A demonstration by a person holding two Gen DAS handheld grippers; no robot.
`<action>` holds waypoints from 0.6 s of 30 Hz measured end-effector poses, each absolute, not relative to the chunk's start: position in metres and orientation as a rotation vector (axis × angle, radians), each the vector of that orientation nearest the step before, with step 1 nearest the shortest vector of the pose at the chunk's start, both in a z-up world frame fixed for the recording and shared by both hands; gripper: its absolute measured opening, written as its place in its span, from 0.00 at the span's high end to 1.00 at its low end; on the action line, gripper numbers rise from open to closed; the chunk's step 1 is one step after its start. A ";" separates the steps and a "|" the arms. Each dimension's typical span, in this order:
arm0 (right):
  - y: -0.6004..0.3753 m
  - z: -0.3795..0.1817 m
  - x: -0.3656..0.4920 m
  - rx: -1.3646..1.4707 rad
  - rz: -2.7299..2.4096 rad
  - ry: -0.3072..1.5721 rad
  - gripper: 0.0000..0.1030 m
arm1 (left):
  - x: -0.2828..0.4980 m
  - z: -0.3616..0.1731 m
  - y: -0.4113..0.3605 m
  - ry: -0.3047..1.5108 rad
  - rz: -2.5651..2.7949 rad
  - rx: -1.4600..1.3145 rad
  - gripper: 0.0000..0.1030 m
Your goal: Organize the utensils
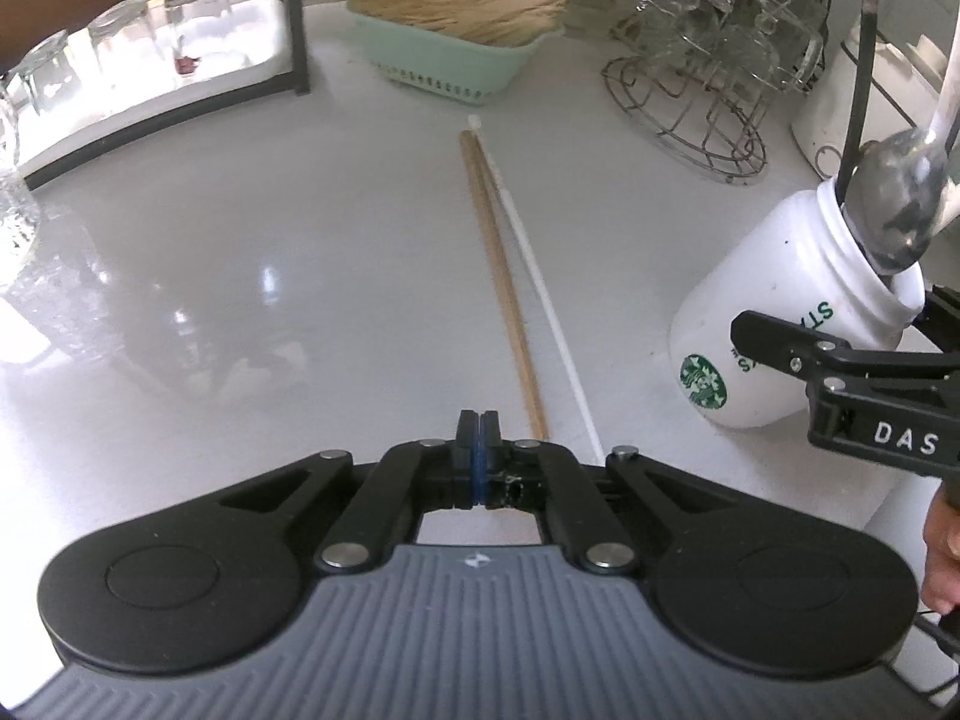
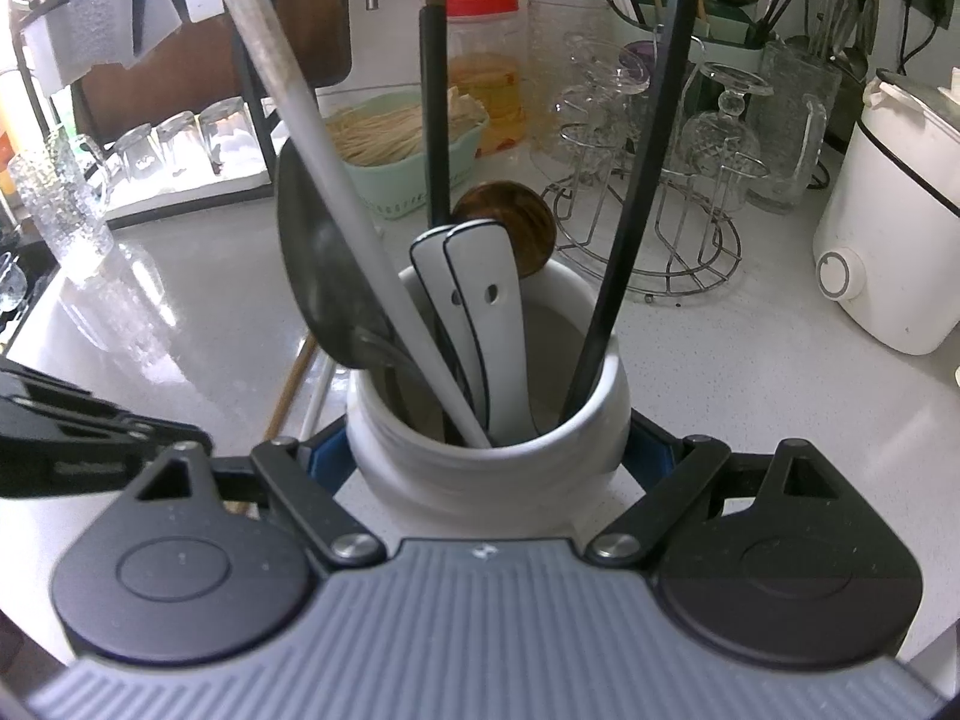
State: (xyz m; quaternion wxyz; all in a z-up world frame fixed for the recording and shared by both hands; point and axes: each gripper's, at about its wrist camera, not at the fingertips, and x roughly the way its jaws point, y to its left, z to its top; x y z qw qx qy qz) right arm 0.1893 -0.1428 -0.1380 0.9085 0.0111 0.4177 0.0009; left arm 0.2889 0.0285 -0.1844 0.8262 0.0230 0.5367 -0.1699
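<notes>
Left tool (image 1: pixel 478 429): fingers pressed together with nothing between them, hovering over the near end of the sticks on the surface.
Right tool (image 2: pixel 487 456): its blue-padded fingers sit on either side of the white jar, clamped on its body; the left-wrist view shows one black finger against the jar's side.
White jar (image 2: pixel 489 468): stands upright on the surface, on the right side of the left-wrist view, beside the loose sticks but apart from them.
Writing on the jar: a green round Starbucks logo (image 1: pixel 702 381) and green letters running up the side, partly covered by the tool; only "STA" and an "S" can be made out.
Writing on the right tool: white letters "DAS" (image 1: pixel 905 439) on the black arm.
In the jar: a large metal spoon (image 2: pixel 327 276), two white flat handles with small holes (image 2: pixel 480 312), a brown round wooden spoon (image 2: pixel 516 222), a white rod and black sticks leaning against the rim.
Loose utensils: a pair of wooden chopsticks (image 1: pixel 501 282) and a thin white stick (image 1: pixel 540 288) lying side by side on the white surface (image 1: pixel 240 228), running away from the left tool.
Behind: a green basket (image 1: pixel 450 69) of pale wooden sticks, a wire rack (image 1: pixel 690 114) with glassware, upturned glasses (image 1: pixel 120 36) on a tray.
Person: a hand (image 1: pixel 945 552) at the right edge.
</notes>
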 end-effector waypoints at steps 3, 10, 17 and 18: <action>-0.143 -0.138 0.188 0.026 -0.003 0.857 0.12 | 0.285 -0.181 0.034 1.145 -0.361 0.062 1.00; -0.143 -0.139 0.188 0.025 -0.004 0.854 0.12 | 0.285 -0.183 0.043 1.166 -0.379 0.011 1.00; -0.143 -0.138 0.188 0.025 -0.003 0.857 0.12 | 0.292 -0.185 0.031 1.157 -0.399 -0.033 0.97; -0.143 -0.138 0.188 0.027 -0.003 0.856 0.12 | 0.293 -0.186 0.030 1.162 -0.396 -0.039 0.94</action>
